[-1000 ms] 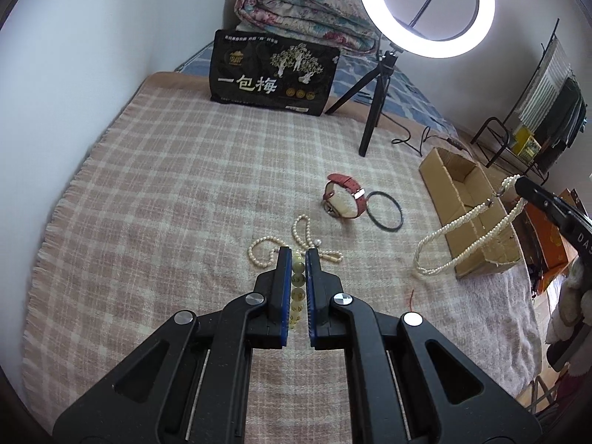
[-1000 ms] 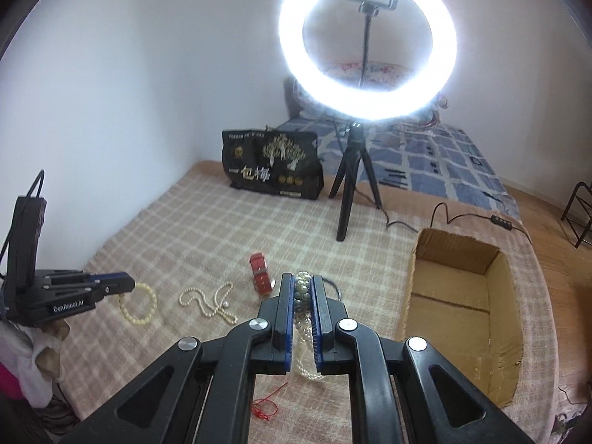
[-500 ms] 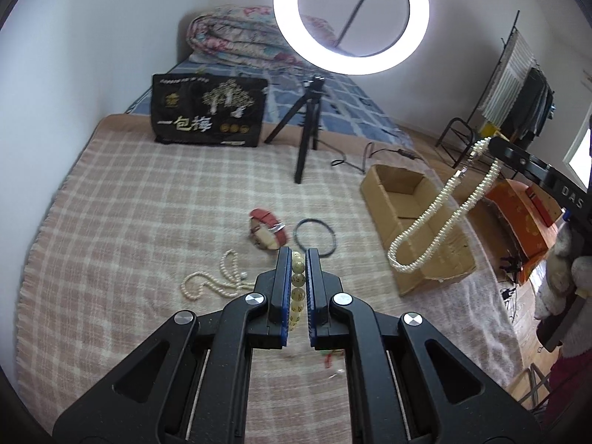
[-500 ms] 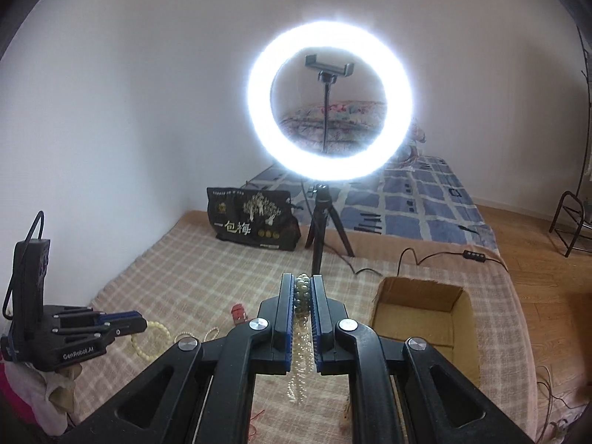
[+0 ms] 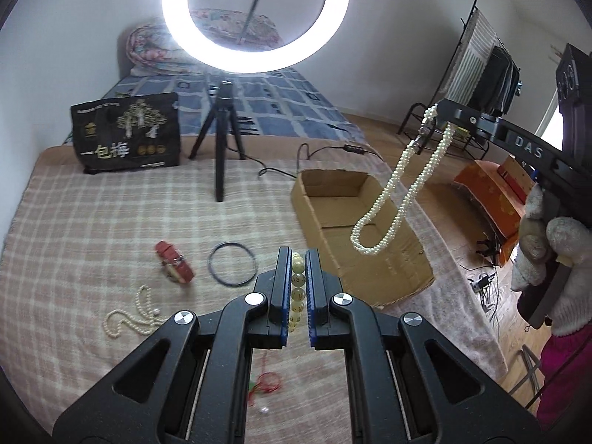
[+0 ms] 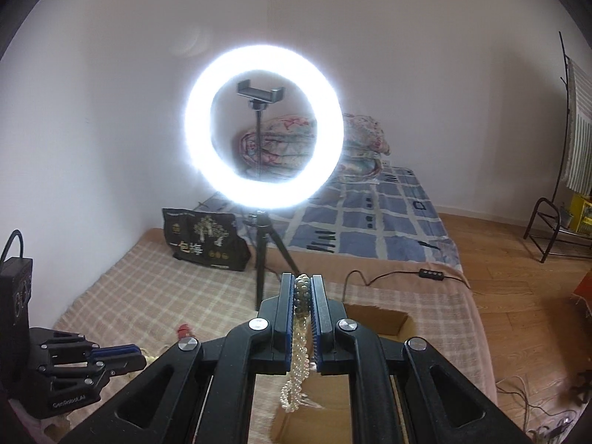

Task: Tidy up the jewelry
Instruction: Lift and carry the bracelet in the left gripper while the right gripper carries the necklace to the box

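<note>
Both tongs are clamped shut on jewelry above a checked blanket: the left tongs (image 5: 296, 259) pinch a yellow bead bracelet (image 5: 297, 288), the right tongs (image 6: 303, 288) a pearl necklace (image 5: 399, 192) dangling over the open cardboard box (image 5: 355, 222). The long swinging loop could snag the box wall or land outside on release; the bracelet, pinched by only a few beads, might slip.
</note>
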The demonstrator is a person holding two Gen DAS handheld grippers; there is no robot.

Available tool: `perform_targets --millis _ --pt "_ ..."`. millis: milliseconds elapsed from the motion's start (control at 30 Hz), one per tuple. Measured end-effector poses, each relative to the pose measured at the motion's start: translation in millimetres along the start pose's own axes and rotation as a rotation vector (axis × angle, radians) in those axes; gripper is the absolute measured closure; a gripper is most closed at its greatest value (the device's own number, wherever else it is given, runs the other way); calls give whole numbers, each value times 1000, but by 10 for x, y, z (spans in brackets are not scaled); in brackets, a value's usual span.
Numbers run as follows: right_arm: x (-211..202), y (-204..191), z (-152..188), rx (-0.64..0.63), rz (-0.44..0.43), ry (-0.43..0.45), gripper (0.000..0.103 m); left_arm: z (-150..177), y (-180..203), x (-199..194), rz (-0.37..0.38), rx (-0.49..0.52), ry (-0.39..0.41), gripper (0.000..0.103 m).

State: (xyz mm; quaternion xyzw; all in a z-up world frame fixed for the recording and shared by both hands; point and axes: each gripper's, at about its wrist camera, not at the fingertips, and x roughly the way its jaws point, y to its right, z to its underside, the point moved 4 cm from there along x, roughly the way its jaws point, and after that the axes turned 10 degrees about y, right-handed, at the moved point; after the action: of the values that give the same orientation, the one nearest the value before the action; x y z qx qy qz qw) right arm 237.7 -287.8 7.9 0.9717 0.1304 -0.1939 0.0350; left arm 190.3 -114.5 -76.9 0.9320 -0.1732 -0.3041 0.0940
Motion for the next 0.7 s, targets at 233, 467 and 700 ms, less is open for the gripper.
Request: perform_targets --millis 233,467,700 --pt "255 421 25 -12 70 -24 97 -16 339 438 49 16 -33 98" --pt "593 773 161 -25 121 -73 97 37 683 849 95 17 -70 98" --pt "923 998 436 -6 138 -146 97 192 912 1146 107 40 -106 98"
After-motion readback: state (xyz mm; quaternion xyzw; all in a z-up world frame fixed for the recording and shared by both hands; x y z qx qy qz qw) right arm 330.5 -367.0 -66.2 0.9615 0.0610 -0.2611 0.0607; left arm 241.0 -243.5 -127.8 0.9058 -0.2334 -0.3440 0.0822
